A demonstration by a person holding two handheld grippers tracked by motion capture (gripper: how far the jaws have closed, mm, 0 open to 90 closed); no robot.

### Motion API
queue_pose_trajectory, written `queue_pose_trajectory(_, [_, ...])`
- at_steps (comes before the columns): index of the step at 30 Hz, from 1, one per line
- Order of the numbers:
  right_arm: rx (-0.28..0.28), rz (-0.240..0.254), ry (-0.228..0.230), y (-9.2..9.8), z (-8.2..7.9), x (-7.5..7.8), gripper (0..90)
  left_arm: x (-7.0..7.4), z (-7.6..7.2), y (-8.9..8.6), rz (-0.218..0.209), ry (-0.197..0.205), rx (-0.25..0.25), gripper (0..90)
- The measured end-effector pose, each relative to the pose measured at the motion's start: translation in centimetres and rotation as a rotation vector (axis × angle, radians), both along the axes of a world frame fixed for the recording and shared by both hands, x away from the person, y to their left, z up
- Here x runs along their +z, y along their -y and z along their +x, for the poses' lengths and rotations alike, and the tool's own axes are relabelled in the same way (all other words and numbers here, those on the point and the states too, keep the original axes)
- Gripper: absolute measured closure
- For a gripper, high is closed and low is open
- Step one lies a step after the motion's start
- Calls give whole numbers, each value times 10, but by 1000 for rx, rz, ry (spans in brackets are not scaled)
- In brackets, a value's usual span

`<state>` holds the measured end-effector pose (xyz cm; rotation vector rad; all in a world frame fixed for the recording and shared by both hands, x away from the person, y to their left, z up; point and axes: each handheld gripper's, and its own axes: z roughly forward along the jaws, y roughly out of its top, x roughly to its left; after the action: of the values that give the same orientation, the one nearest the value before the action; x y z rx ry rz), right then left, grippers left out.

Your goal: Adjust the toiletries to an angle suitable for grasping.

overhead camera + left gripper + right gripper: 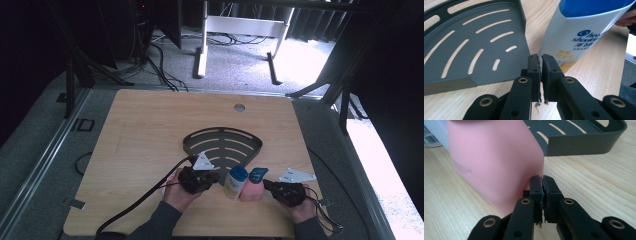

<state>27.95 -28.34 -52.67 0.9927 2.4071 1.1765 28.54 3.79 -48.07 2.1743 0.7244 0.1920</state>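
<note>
Flanking white bottle (235, 182) and pink bottle (251, 190); both tongs closed.

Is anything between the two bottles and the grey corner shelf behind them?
Nothing visible. The white shampoo bottle and the pink bottle stand side by side just in front of the slotted corner shelf, with only bare table between them and its near corner.

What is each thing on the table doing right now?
White bottle: upright, blue cap on.
Pink bottle: upright, blue cap on, beside the white one.
Grey rack: flat, nothing in it.
Left gripper: shut, holding nothing.
Right gripper: shut, holding nothing.
</note>
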Motion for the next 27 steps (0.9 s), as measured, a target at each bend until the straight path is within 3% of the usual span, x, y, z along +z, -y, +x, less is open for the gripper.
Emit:
queue_pose_trajectory(14, [22, -6, -2, -6, -1, 1, 887, -8, 11, 14, -23, -42, 41, 808])
queue_pose_trajectory(27, [39, -18, 5, -14, -7, 1, 899, -5, -2, 16, 33, -16, -5, 840])
